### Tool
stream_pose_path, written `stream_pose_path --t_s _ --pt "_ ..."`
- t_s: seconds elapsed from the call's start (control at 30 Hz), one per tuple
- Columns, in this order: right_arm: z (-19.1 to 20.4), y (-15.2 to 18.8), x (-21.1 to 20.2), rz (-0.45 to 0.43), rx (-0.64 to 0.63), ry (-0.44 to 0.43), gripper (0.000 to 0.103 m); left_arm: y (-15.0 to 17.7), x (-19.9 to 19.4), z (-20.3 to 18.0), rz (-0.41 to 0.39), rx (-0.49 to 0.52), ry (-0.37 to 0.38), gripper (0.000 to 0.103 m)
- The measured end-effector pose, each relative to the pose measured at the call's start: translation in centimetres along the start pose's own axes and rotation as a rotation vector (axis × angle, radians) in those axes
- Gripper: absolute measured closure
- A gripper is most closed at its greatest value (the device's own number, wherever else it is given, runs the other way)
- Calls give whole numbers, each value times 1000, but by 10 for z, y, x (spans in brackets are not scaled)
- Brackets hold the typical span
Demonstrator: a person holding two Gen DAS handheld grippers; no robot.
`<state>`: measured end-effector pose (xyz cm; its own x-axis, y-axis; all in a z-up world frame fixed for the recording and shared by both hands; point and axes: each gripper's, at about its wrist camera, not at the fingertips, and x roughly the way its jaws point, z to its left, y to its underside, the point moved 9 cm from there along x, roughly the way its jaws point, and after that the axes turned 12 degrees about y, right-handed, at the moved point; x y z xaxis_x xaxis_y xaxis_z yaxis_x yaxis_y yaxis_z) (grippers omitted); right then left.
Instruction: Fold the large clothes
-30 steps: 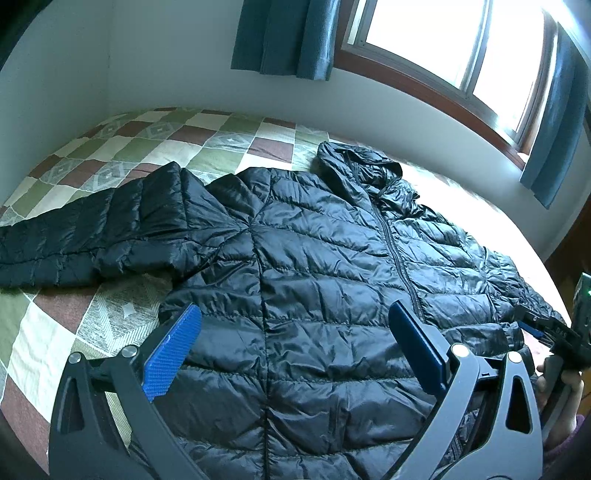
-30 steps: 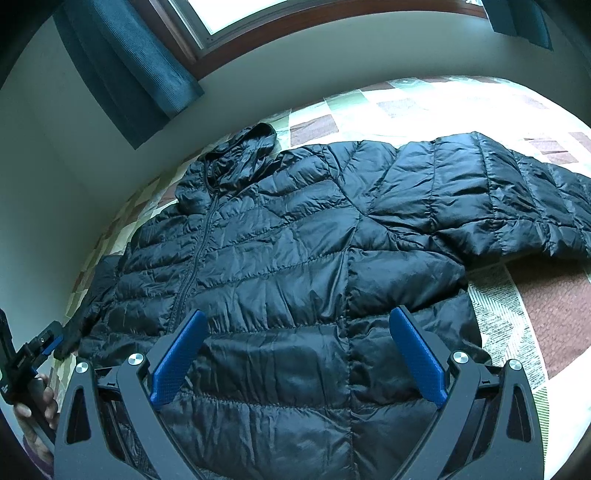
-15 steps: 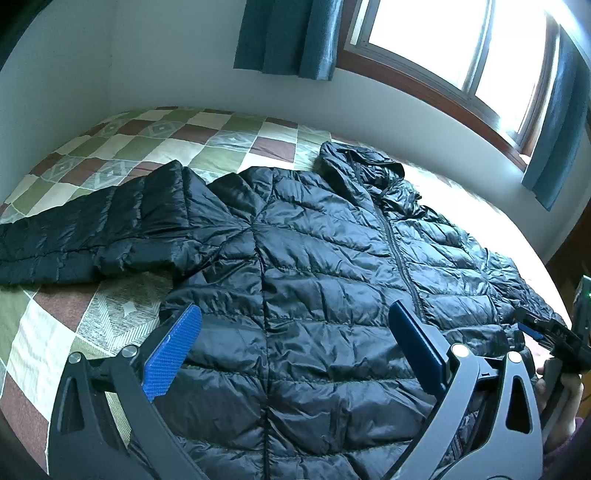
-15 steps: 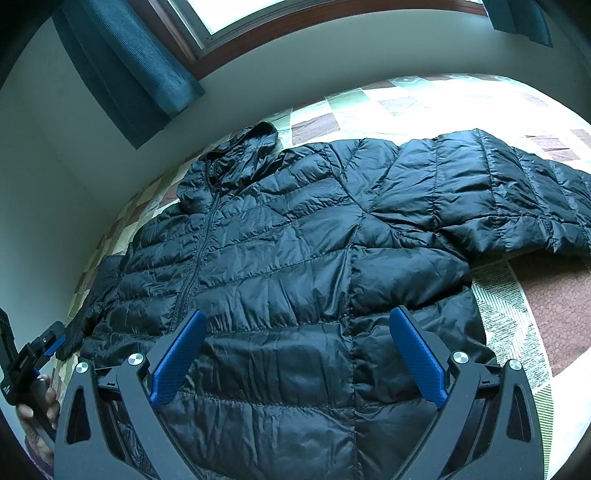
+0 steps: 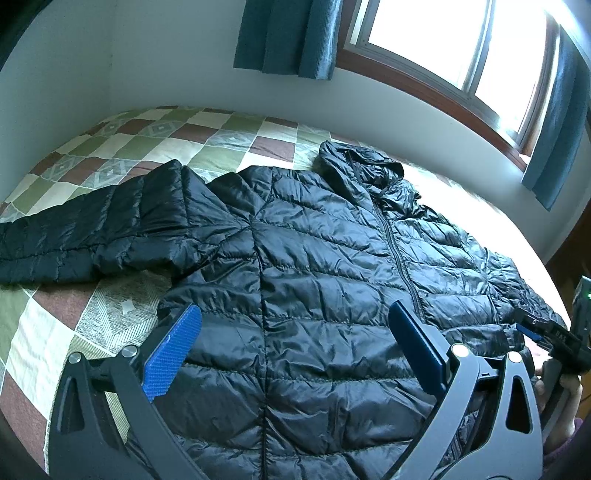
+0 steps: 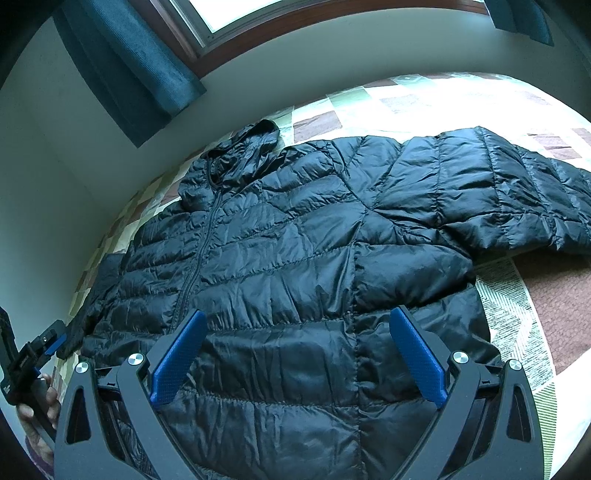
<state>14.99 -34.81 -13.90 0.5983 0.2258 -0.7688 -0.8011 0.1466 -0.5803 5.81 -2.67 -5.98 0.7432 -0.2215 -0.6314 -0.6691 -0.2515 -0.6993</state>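
A black hooded puffer jacket [image 5: 314, 258] lies front up on the bed, zipped, its hood [image 5: 362, 166] toward the window wall. One sleeve [image 5: 92, 229] stretches out to the left; the other sleeve [image 6: 517, 192] reaches right in the right wrist view. My left gripper [image 5: 294, 308] hovers open over the left half of the lower body, nothing between its blue pads. My right gripper [image 6: 298, 314] hovers open over the jacket [image 6: 295, 258] near the hem, also holding nothing. Each gripper shows at the other view's edge, held by a hand.
The bed carries a checkered green, brown and cream quilt [image 5: 147, 136], bare to the left of the jacket and below the right sleeve [image 6: 554, 302]. A white wall, a wooden-framed window [image 5: 461, 55] and teal curtains [image 5: 284, 33] stand behind the bed.
Almost nothing differs. Both views have drifted very slightly over the jacket, and both grippers stay open above it.
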Motion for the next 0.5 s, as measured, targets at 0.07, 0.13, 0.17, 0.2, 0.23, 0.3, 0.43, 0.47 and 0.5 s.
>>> stream_pose_path --t_s 0.07,0.13,0.17,0.2,0.23,0.3,0.43,0.47,0.5 --pt "0 1 2 4 0 0 5 0 0 0 0 0 1 2" --pt "-2 1 4 9 1 -2 5 0 0 0 1 -1 1 2" --pt "-1 1 4 10 2 -2 5 0 0 0 1 0 2 2" --pt "-2 1 5 11 2 -3 5 0 0 0 2 0 2 2" --pt "-3 2 5 12 2 -4 5 0 0 0 2 0 2 2" --pt "-3 2 6 14 1 -4 5 0 0 0 1 1 1 2" --pt "-3 2 7 15 3 -6 5 1 0 0 0 0 1 2" --pt "-3 3 7 15 3 -6 5 1 0 0 1 0 0 2" --pt "-3 3 7 15 3 -6 5 2 1 1 2 -1 -1 2"
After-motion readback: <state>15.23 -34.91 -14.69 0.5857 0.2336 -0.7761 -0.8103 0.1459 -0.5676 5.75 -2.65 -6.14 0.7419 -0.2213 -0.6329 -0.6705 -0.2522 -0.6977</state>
